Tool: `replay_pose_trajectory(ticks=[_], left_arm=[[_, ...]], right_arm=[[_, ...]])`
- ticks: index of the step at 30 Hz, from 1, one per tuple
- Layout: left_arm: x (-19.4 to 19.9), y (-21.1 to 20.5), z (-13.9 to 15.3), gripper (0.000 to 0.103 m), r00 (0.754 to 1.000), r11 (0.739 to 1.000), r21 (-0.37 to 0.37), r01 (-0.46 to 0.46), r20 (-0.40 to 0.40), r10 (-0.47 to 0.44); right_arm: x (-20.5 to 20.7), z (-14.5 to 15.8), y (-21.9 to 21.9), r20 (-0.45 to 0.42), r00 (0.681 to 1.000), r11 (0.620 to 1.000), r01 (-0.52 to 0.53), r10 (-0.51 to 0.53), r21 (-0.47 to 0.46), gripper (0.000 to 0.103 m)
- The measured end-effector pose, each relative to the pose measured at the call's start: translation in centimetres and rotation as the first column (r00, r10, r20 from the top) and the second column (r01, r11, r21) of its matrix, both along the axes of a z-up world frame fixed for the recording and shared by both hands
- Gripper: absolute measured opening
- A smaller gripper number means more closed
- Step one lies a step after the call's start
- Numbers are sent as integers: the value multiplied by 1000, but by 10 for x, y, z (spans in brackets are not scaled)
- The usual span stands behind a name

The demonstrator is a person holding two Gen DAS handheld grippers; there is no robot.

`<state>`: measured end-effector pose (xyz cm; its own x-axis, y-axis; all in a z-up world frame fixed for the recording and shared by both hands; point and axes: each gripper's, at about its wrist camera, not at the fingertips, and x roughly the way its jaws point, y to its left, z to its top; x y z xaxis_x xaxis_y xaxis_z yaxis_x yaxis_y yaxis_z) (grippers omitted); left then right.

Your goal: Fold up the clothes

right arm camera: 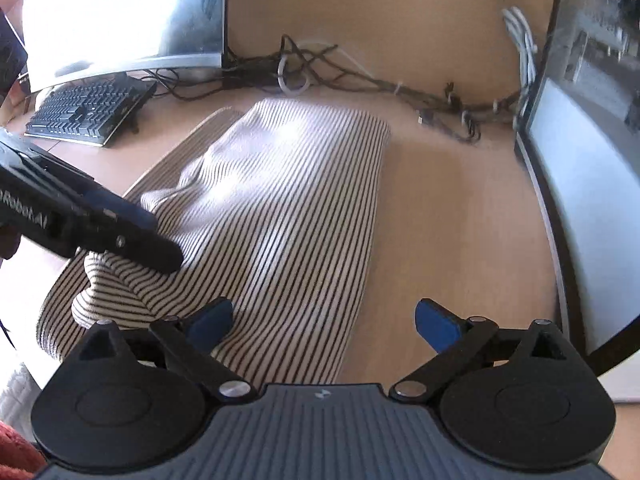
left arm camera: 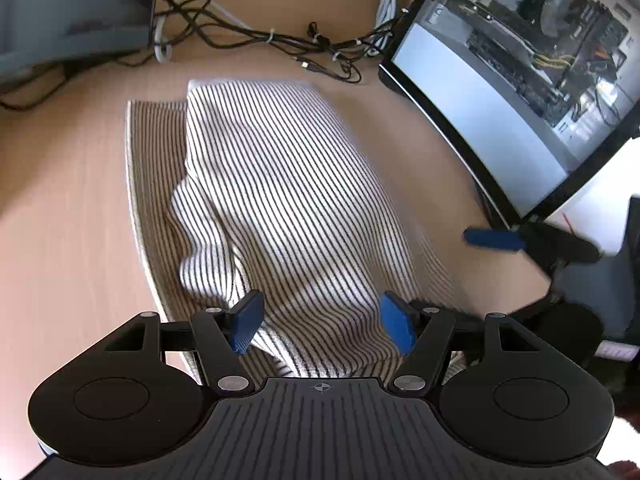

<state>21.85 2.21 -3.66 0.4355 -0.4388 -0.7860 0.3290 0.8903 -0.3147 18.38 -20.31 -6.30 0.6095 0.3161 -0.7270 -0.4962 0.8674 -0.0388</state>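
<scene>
A black-and-white striped garment (left arm camera: 288,184) lies partly folded on the wooden desk (left arm camera: 60,208), with a bunched ridge along its left side. My left gripper (left arm camera: 322,322) hovers open over the garment's near end, its blue pads (left arm camera: 248,322) on either side of the cloth and holding nothing. In the right wrist view the same garment (right arm camera: 280,200) stretches away from me. My right gripper (right arm camera: 324,324) is open, its left pad over the garment's near right edge and its right pad over bare desk (right arm camera: 440,220). The left gripper's black body (right arm camera: 100,228) reaches in over the bunched ridge.
A curved monitor (left arm camera: 500,92) stands close on the right. A second monitor (right arm camera: 120,12) and a black keyboard (right arm camera: 84,110) sit at the back left. Tangled cables (left arm camera: 280,40) run along the desk's rear edge. Bare wood lies between garment and right monitor.
</scene>
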Motion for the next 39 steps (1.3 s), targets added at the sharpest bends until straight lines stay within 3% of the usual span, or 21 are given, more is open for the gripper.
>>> replay_pose_trajectory(ticks=[6, 12, 17, 22, 27, 30, 34, 39], left_arm=[[-7, 8, 6, 71, 1000, 1000, 24, -12, 15, 12], [-14, 16, 7, 74, 1000, 998, 54, -23, 22, 21], [-19, 22, 9, 78, 999, 997, 68, -31, 31, 29], [-19, 21, 17, 83, 998, 998, 52, -36, 53, 33], [-17, 26, 18, 85, 996, 997, 46, -63, 58, 61], [-18, 31, 19, 87, 995, 996, 47, -81, 55, 78], [-19, 37, 17, 89, 993, 993, 49, -108, 46, 106], [-22, 46, 16, 92, 990, 990, 38, -134, 40, 133]], right_arm=[[3, 23, 3, 76, 997, 997, 11, -17, 74, 99], [11, -12, 28, 27, 999, 998, -24, 25, -54, 99], [5, -6, 21, 36, 999, 999, -20, 22, -45, 100], [-12, 13, 20, 89, 993, 997, -82, 81, 13, 100], [-19, -16, 25, 18, 997, 997, -69, 70, -24, 101], [-18, -10, 24, 18, 997, 997, -73, 73, -18, 101], [-17, 6, 28, 87, 991, 995, -100, 102, -29, 101], [1, 14, 28, 89, 995, 998, -53, 50, 30, 101]])
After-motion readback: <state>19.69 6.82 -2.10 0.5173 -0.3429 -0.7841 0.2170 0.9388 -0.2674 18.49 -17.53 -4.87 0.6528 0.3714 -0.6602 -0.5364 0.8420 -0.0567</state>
